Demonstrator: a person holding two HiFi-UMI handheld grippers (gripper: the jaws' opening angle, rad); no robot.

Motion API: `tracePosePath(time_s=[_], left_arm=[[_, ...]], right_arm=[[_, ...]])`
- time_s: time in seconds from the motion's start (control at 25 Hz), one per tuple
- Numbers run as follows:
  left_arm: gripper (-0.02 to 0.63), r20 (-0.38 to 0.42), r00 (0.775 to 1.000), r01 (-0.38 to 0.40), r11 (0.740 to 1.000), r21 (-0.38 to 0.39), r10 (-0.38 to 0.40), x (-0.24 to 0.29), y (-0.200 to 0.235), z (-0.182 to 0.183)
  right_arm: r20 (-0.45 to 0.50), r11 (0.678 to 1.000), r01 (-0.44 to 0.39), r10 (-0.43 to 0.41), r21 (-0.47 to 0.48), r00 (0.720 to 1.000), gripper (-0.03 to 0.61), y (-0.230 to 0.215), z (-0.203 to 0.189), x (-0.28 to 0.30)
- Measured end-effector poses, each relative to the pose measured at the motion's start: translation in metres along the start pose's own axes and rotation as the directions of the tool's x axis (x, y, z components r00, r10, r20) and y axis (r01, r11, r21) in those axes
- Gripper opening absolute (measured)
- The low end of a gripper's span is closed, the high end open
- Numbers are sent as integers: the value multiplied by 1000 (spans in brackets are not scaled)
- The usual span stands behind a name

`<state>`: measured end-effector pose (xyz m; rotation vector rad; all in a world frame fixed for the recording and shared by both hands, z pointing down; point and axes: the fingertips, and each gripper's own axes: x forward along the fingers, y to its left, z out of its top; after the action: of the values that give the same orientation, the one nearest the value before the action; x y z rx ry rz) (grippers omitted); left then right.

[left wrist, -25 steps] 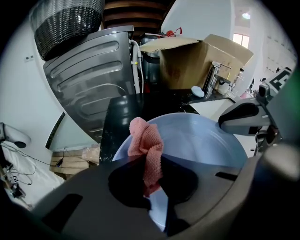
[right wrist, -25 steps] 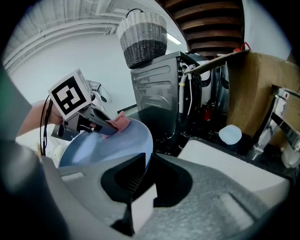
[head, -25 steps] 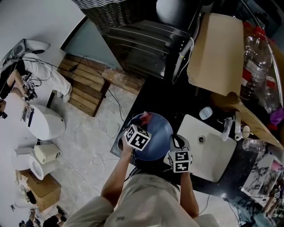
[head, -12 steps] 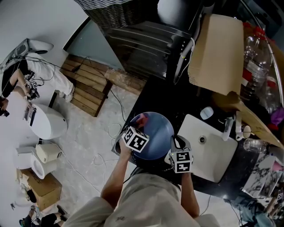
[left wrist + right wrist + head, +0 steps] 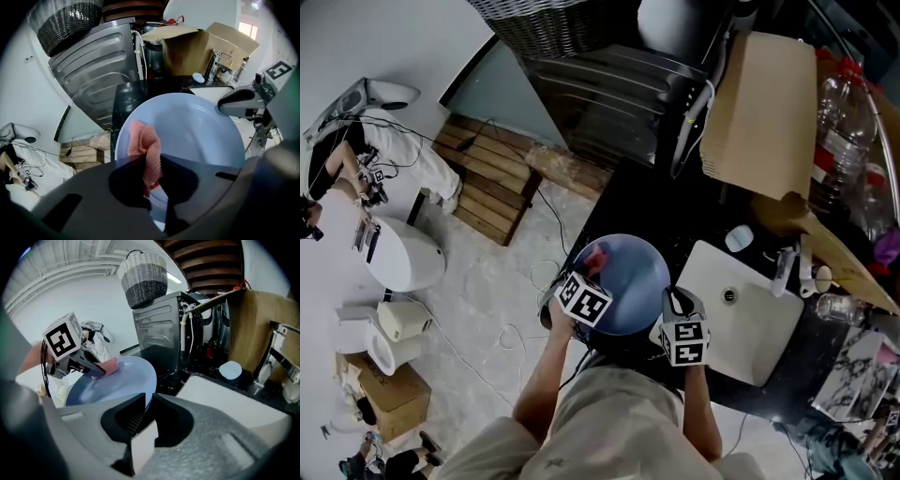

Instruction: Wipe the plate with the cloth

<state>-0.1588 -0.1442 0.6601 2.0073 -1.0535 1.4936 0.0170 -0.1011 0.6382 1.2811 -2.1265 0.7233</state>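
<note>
My left claw [image 5: 151, 164] pinches the pink cloth [image 5: 142, 140] against the blue plate [image 5: 197, 136], which my right claw [image 5: 146, 405] clamps by its rim, just left of the sink [image 5: 741, 314]. I judge this mid-wipe; next I'd sweep the cloth across the plate's bare face.

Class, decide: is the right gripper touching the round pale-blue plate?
Touching. The right gripper view shows the right gripper, jaws clamped on the pale-blue plate at its rim.

Beige shirt [image 5: 609, 427], grey left hand-held gripper [image 5: 596, 262] and right hand-held gripper [image 5: 671, 298] bearing black-and-white cubes [image 5: 584, 302]
</note>
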Motion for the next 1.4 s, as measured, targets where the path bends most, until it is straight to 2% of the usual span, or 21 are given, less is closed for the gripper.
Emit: tracePosePath(time_s=[0.72, 1.4], left_arm=[[34, -63, 994, 95, 995, 24, -93, -10, -35, -36], [34, -85, 966, 248, 967, 59, -242, -18, -84, -45]], right_arm=[[-1, 1000, -6, 6, -5, 1000, 31, 3, -5, -2], [-2, 1000, -4, 4, 8, 1000, 32, 3, -7, -4]])
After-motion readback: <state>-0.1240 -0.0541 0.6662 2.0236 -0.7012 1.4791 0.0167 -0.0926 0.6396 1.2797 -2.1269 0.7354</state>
